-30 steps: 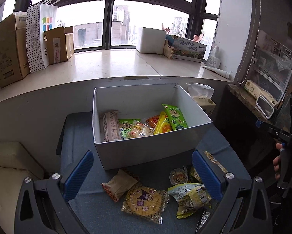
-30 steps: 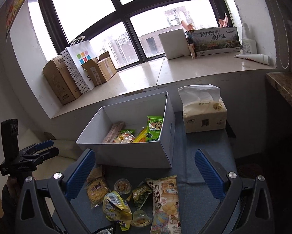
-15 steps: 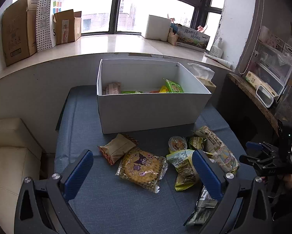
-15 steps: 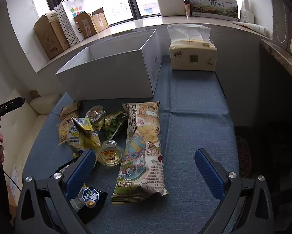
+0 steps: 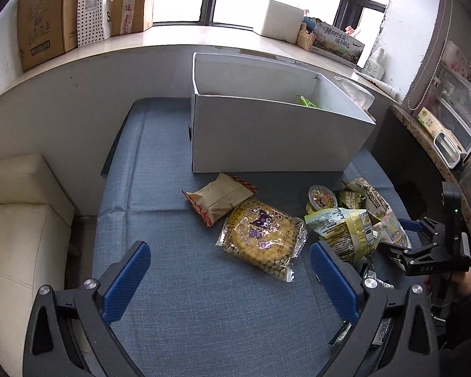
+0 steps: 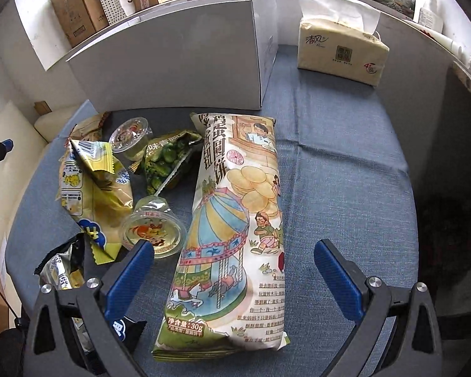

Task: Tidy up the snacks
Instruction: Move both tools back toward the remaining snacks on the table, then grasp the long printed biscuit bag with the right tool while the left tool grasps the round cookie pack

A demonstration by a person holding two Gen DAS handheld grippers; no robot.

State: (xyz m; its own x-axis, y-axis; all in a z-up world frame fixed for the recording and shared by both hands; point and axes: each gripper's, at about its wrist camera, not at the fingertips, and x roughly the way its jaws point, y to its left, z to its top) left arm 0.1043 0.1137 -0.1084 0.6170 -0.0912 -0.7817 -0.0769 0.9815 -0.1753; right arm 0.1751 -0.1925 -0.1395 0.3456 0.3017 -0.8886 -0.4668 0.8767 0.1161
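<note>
A white cardboard box [image 5: 276, 135] stands at the back of the blue table; it also shows in the right wrist view [image 6: 178, 66]. Loose snacks lie in front of it: a brown packet [image 5: 218, 196], a round cookie pack [image 5: 262, 235], a yellow bag [image 5: 342, 231], a jelly cup [image 5: 321, 194]. My left gripper [image 5: 229, 279] is open and empty, low over bare cloth before the cookie pack. My right gripper [image 6: 233, 279] is open, straddling the long egg-biscuit bag [image 6: 235, 229]. A jelly cup [image 6: 152, 232], green pea packet [image 6: 166, 160] and yellow bag [image 6: 90, 188] lie to its left.
A tissue pack [image 6: 342, 50] stands right of the box. Cardboard boxes [image 5: 40, 22] and a white block [image 5: 281, 20] sit on the window ledge. A cream cushion seat [image 5: 21, 220] is left of the table, a dark shelf [image 5: 430, 144] to the right.
Both grippers have dropped down and back from over the box toward the loose snacks. The right gripper now sits low around the long biscuit bag. Both stay open.
</note>
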